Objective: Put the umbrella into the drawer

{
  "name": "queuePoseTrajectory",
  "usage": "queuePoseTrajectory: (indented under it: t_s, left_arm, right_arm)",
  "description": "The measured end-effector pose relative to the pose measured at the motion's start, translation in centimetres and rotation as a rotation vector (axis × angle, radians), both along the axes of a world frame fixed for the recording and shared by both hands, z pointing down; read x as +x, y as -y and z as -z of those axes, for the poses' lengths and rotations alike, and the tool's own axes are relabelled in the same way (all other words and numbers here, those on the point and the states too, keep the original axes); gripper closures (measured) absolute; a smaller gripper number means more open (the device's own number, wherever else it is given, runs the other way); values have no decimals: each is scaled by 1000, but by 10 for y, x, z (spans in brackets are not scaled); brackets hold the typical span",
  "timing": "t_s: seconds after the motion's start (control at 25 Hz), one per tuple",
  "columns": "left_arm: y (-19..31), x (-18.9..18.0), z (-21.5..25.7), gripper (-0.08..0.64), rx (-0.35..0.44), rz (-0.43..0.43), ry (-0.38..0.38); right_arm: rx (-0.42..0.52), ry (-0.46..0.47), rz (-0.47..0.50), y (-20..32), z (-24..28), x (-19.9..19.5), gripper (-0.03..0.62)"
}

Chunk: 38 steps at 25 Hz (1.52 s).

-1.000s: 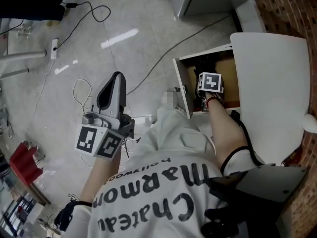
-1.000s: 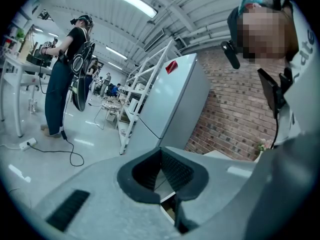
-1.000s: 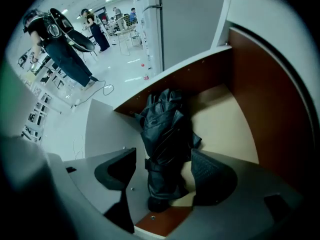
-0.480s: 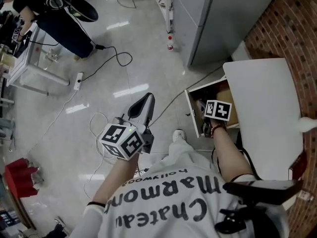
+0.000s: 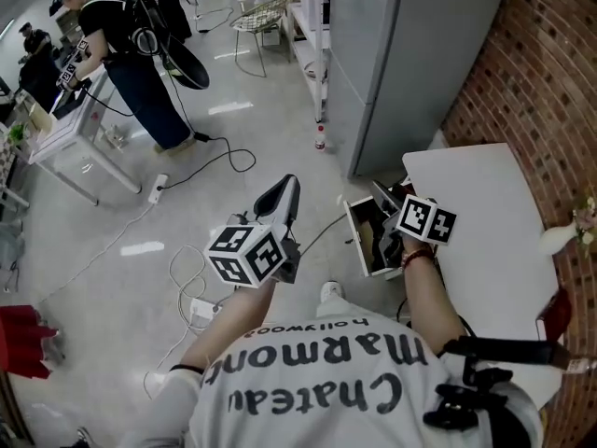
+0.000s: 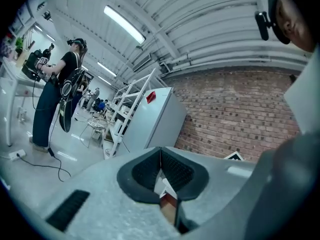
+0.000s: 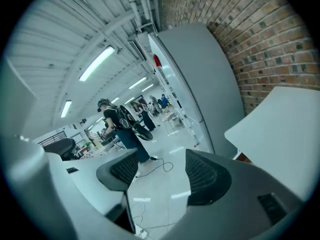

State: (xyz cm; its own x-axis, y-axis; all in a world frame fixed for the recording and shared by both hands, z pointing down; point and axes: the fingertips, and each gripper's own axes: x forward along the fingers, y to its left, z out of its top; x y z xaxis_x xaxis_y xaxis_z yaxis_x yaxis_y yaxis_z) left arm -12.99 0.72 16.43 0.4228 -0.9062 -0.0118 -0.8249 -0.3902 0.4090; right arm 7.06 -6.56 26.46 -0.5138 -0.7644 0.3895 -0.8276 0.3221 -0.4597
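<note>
Since my right claw (image 7: 161,173) has risen out of the open white wooden drawer (image 5: 355,239) released and empty, left claw (image 6: 161,168) clenched on nothing, I judge the umbrella left inside.

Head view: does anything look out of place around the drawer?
The drawer at the white table edge stands pulled open, dark contents showing. A small bottle stands alone on the floor by the grey cabinet.
</note>
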Motion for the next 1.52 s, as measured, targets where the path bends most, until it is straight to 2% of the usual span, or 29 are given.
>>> queuePoseTrajectory:
  t_s: [0.08, 0.16, 0.32, 0.52, 0.84, 0.96, 1.16, 1.44, 1.52]
  left_arm:
    - [-8, 2, 15, 545, 39, 3, -9]
    - [-18, 6, 28, 545, 68, -5, -15]
    - [-42, 13, 46, 544, 124, -28, -8]
    - [-64, 14, 48, 545, 125, -20, -10]
    - [-83, 26, 28, 545, 82, -38, 15]
    - [-87, 29, 9, 545, 47, -35, 47]
    - [-89, 30, -7, 544, 11, -42, 68]
    - [-86, 25, -18, 545, -18, -27, 95]
    - [-86, 24, -21, 545, -25, -30, 91]
  right_arm:
    - [55, 12, 21, -10, 32, -7, 317]
    - [93, 45, 27, -23, 61, -13, 400]
    - [176, 94, 65, -52, 108, -27, 493]
    - [268, 110, 119, -91, 142, -39, 550]
    - [283, -173, 126, -134, 106, -31, 571]
    - [258, -239, 94, -138, 86, -17, 572]
    - [221, -243, 23, -133, 74, 11, 578]
    - [161, -120, -37, -130, 70, 28, 578]
    - [165, -154, -45, -130, 68, 30, 578]
